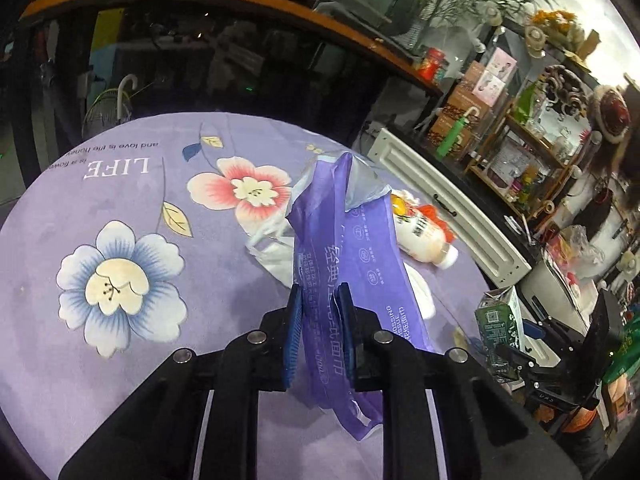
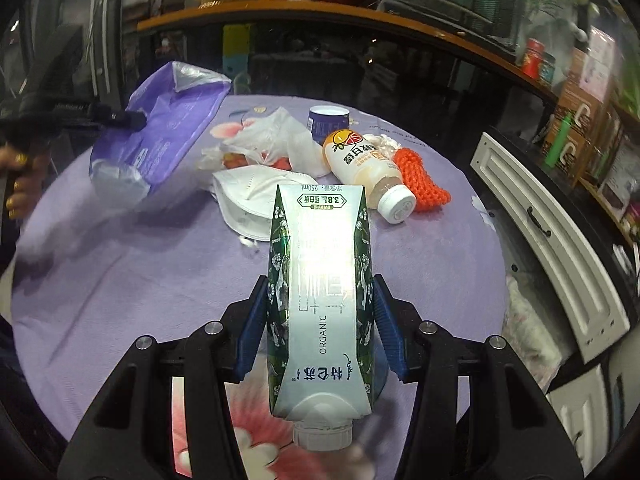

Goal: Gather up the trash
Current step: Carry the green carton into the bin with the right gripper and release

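Left gripper (image 1: pixel 320 332): clamped on purple wrapper (image 1: pixel 340 248), pinched between blue pads, lifted above the table (image 1: pixel 120 360).
Right gripper (image 2: pixel 320 316): closed on milk carton (image 2: pixel 320 300), held lengthwise between fingers, cap toward camera.

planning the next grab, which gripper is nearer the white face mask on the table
Hard to call; perhaps the right. The right gripper, shut on the milk carton, sits just short of the face mask. The left gripper, shut on the purple wrapper, is lifted off to the mask's side.

Cluttered shop: goods-laden shelves (image 1: pixel 532 152)
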Motion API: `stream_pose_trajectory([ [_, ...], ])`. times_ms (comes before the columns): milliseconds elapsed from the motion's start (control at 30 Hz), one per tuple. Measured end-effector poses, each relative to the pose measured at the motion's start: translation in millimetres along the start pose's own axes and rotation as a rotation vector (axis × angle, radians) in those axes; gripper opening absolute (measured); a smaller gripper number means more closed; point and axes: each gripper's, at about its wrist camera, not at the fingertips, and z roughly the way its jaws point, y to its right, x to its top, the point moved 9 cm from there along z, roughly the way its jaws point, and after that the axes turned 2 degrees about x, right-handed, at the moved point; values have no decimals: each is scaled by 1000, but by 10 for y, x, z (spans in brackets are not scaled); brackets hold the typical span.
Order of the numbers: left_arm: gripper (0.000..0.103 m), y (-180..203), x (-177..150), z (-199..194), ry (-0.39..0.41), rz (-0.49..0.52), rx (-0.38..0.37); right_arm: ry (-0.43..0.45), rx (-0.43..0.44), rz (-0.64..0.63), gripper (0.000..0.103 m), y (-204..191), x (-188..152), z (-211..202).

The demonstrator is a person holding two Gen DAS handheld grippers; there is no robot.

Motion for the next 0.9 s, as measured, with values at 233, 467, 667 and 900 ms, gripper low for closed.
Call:
stream_pose_trajectory([
  [233, 18, 632, -287, -162, 19, 106, -88, 61, -34, 151, 51, 75, -364, -428],
  [467, 18, 1358, -547, -110, -1, 195, -208, 100, -116, 304, 51, 340, -852, -840],
  [667, 18, 1958, -799, 28, -44, 244, -310, 105, -221, 448, 51, 726, -1316, -1070],
  [900, 18, 2383, -1014, 130, -77, 295, -359, 55, -313, 554, 51, 1100, -1777, -930],
])
